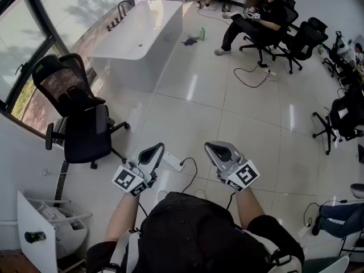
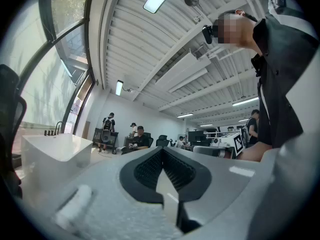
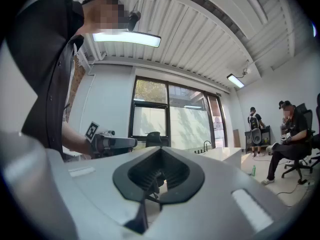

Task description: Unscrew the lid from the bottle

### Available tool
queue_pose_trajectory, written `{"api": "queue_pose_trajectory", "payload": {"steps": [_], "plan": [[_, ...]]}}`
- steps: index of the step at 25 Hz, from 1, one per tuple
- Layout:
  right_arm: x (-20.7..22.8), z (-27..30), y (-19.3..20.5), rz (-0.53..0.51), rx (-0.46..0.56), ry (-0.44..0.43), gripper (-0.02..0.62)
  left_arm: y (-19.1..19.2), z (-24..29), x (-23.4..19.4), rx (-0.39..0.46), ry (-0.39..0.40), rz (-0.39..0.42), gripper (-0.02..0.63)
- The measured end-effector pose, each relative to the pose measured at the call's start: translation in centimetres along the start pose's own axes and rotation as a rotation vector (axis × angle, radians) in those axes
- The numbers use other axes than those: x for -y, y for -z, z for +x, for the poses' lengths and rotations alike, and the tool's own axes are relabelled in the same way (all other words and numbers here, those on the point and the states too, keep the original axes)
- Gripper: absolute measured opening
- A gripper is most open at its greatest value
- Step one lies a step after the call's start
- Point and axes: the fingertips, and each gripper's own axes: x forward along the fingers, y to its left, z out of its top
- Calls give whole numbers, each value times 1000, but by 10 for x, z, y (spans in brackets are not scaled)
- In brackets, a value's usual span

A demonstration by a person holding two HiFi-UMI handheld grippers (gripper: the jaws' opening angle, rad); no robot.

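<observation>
Over the tiled floor, I hold the left tool and right tool side by side, pointing forward, both closed and empty.

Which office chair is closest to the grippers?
The black chair at left, in front of the mesh-backed one; the others stand across the room.

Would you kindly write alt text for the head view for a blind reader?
A person holds the left gripper and right gripper, both shut and empty, over a glossy white tiled floor. A black office chair stands at left, a white bathtub beyond, a seated person far back.
</observation>
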Motion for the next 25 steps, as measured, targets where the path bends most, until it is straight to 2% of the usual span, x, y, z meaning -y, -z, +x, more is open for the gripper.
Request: {"api": "queue_pose_trajectory", "payload": {"steps": [3, 6, 12, 18, 25], "plan": [[-6, 6, 4, 19, -4, -33, 2, 3, -11, -2, -27, -30, 24, 2], [-9, 15, 4, 21, 1, -76, 2, 2, -25, -9, -7, -80, 20, 2], [-20, 26, 10, 40, -1, -225, 2, 1, -58, -5, 14, -263, 18, 2], [-48, 38, 27, 90, -26, -376, 2, 1, -97, 1, 63, -422, -37, 2], [-77, 70, 10, 86, -12, -447, 2, -14, -146, -6, 87, -499, 15, 2]]}}
